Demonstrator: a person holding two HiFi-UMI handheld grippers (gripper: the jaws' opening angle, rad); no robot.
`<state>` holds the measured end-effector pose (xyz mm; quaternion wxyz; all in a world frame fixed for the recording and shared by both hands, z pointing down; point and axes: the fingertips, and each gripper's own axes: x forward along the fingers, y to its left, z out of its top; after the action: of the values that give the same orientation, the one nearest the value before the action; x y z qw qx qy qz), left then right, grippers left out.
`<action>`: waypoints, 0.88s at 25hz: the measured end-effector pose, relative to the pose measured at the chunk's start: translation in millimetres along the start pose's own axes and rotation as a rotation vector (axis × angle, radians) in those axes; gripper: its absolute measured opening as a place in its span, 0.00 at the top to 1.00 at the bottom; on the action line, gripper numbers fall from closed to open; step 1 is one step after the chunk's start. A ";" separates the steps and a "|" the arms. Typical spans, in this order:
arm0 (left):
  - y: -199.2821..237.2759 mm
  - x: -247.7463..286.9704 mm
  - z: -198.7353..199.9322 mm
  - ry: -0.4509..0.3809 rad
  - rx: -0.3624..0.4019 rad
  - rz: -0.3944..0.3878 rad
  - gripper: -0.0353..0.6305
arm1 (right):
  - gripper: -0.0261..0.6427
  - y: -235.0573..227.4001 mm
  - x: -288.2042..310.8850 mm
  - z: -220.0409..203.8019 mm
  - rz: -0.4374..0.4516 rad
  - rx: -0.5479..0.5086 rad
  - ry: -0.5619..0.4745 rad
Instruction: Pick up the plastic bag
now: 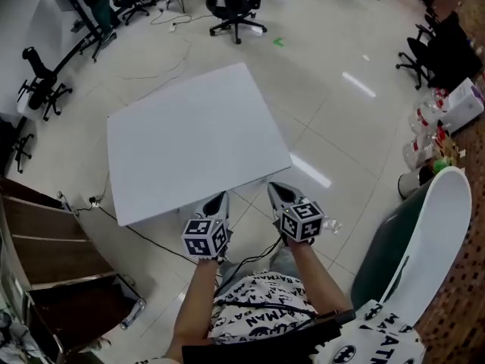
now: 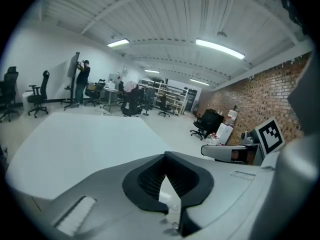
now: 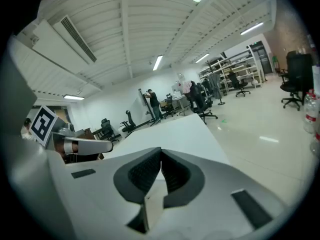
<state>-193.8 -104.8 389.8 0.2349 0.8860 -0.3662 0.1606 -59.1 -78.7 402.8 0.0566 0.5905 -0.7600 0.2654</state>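
Note:
No plastic bag shows on the white table, whose top is bare. My left gripper and my right gripper hover side by side at the table's near edge, both pointing over it. In the left gripper view the jaws meet at their tips with nothing between them. In the right gripper view the jaws also meet at the tips and hold nothing. A small clear crinkled scrap shows beside the right gripper's marker cube; I cannot tell what it is.
Clear bottles and bags crowd the floor at the far right. A green and white chair stands close on my right, a wooden cabinet on my left. Office chairs stand beyond the table. A cable runs under the table's edge.

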 end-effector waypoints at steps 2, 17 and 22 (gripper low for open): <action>-20.9 19.2 -10.4 0.038 0.018 -0.041 0.94 | 0.94 -24.5 -10.5 -13.8 -0.038 0.022 0.012; -194.1 196.8 -173.4 0.366 0.087 -0.279 0.94 | 0.93 -244.1 -92.2 -195.6 -0.264 0.177 0.182; -207.8 256.3 -240.4 0.449 0.080 -0.290 0.94 | 0.79 -305.8 -70.6 -270.6 -0.268 0.208 0.270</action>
<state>104.1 5.7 646.2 0.2955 0.8799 -0.1676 0.3321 183.9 60.5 708.3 0.1316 0.6480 -0.6288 0.4092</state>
